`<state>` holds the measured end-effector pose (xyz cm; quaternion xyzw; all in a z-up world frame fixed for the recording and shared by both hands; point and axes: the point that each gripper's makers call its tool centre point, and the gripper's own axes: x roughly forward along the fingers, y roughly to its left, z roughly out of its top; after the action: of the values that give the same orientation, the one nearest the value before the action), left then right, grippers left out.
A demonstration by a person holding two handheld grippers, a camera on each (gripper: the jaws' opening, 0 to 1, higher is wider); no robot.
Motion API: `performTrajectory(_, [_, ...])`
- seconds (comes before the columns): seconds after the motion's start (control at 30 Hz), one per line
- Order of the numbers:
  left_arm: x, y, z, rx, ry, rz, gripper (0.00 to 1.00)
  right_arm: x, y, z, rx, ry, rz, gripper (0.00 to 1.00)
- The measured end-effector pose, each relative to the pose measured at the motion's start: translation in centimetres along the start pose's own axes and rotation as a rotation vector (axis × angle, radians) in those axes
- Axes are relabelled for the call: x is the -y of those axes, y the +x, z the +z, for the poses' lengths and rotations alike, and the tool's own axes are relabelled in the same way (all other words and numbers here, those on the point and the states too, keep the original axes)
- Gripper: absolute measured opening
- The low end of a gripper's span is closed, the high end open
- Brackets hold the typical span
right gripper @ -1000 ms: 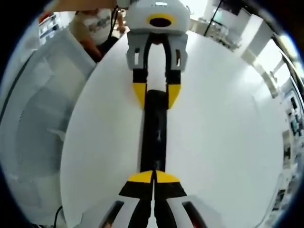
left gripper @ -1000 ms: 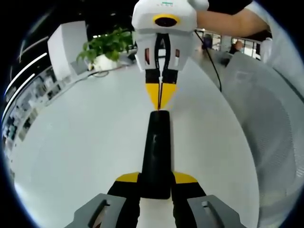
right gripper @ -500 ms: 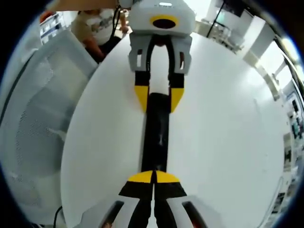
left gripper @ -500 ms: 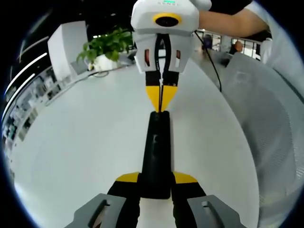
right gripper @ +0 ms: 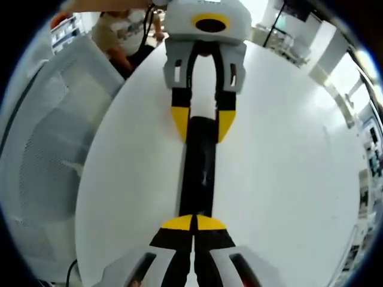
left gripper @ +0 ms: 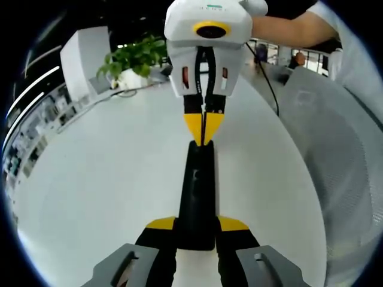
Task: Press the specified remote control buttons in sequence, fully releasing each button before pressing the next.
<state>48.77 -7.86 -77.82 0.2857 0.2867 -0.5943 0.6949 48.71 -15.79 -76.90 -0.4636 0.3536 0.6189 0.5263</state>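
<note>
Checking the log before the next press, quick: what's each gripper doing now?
Left gripper: shut on the long black plastic remote control, clamping its near end.
Right gripper: shut, holding nothing, tips at the remote's other end.

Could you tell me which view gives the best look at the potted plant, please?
The left gripper view: the potted plant stands at the white table's far edge, leaves clearly visible. The right gripper view faces the other way, along the remote control toward a mesh chair.

The remote control lies lengthwise on the table between the two grippers: left gripper at its 6 o'clock end, right gripper at 12. A plant stands at 11 o'clock, a chair at 3.
</note>
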Motion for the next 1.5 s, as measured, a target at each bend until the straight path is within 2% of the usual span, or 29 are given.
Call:
performTrajectory(0.43, [0.00,-0.04,0.04,0.004,0.001,0.000,0.24,-0.10,0.21,-0.06,0.001,0.001,0.009,0.00])
performTrajectory(0.8, [0.02,-0.05,0.08,0.010,-0.001,-0.001,0.24,-0.15,0.39,-0.05,-0.041,-0.031,0.009,0.00])
performTrajectory(1.07, [0.05,-0.07,0.09,0.007,0.000,-0.002,0.24,-0.07,0.39,-0.10,-0.036,0.001,0.020,0.00])
performTrajectory(1.3, [0.00,-0.07,0.06,0.008,0.001,-0.004,0.24,-0.08,0.43,-0.09,-0.071,-0.030,0.017,0.00])
performTrajectory(1.5, [0.00,-0.08,0.08,0.008,0.000,-0.003,0.24,-0.03,0.34,-0.19,-0.041,-0.005,0.020,0.00])
